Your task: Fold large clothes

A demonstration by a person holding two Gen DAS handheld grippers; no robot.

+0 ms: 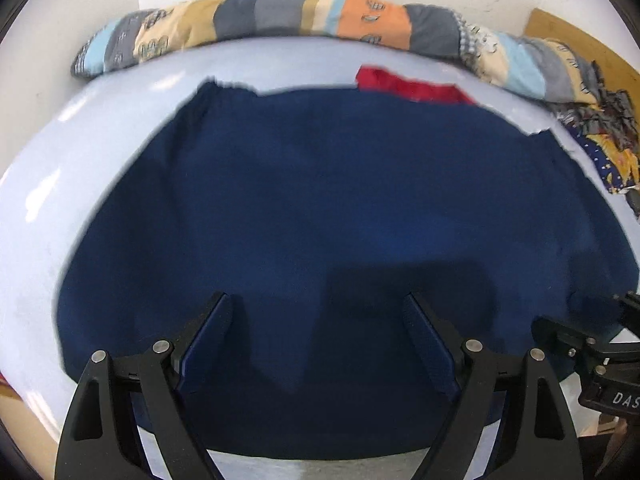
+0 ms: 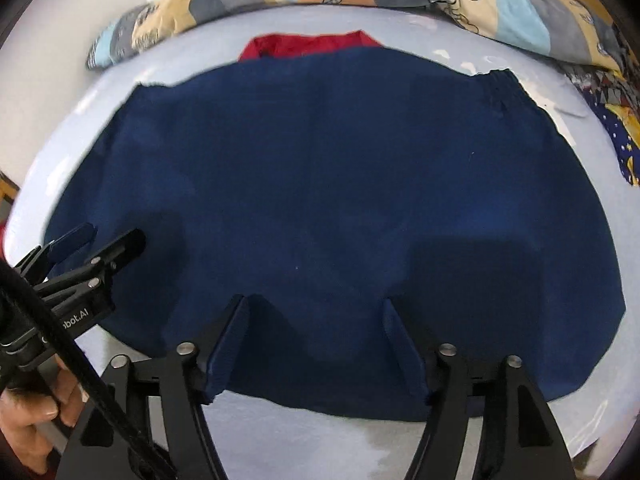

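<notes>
Spread flat on the pale blue bed [image 1: 36, 208]: navy garment [image 1: 320, 200], wide side to side, long axis running left to right across both views, near hem closest, elastic-looking gathered edge at the far corners. Lies straight ahead of and partly under both tools.

Left hand-held gripper [image 1: 318, 312]: fingers spread wide, nothing between them, poised over the near hem toward the garment's left portion. Touching the cloth or just above it — cannot tell. Right hand-held gripper [image 2: 314, 312]: likewise spread wide, nothing pinched, over the near hem farther right. Side by side, close together; each visible at the edge of the other's view, left one seen with both fingers pointing onto the cloth.

Nearness: about equal to the hem; left nearer the left corner, right nearer the right corner, both corners still well out to the sides.

Look of the garment: deep navy, matte, thick-looking, mostly smooth with faint soft creases; probably heavy enough to drape rather than flutter. Red cloth [image 1: 412, 86] peeking from under the far edge, touching it. Striped patchwork quilt [image 1: 280, 16] bunched along the wall beyond; patterned clothes pile [image 1: 608, 148] at the far right, apart from the navy piece.

Likely next step, as a judgement: pinch the near hem at two spots and carry it toward the far edge, folding across the short axis.
</notes>
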